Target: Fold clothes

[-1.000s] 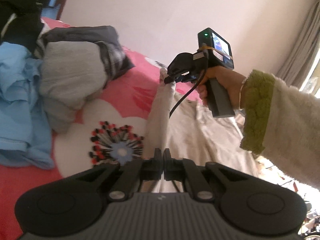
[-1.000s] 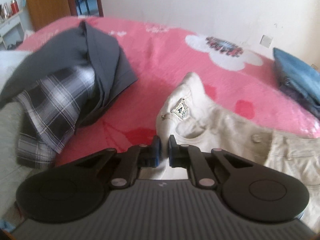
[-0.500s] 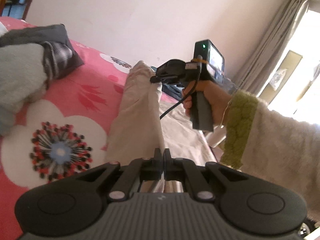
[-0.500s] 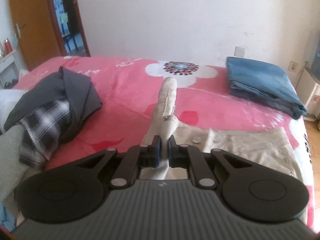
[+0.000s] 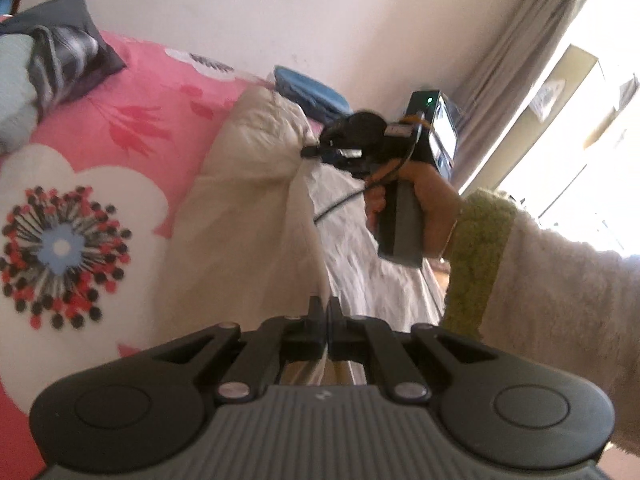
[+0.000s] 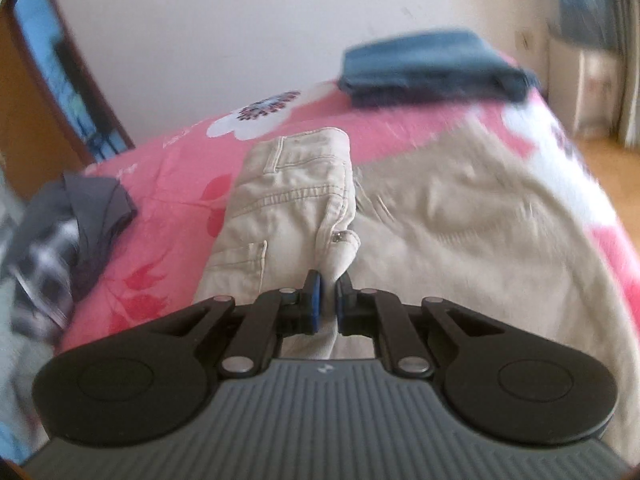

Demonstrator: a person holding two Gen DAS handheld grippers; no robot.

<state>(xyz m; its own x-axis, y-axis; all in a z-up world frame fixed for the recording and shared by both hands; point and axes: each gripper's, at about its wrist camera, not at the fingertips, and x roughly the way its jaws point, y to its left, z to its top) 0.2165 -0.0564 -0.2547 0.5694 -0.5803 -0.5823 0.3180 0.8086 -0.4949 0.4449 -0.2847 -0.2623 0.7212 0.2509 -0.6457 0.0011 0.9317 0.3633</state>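
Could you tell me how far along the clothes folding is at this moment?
Done: folded blue jeans lie by the wall. In hand: both the left gripper and right gripper pinch beige cotton trousers, partly doubled over. Left: the dark grey and plaid garments heaped unfolded.
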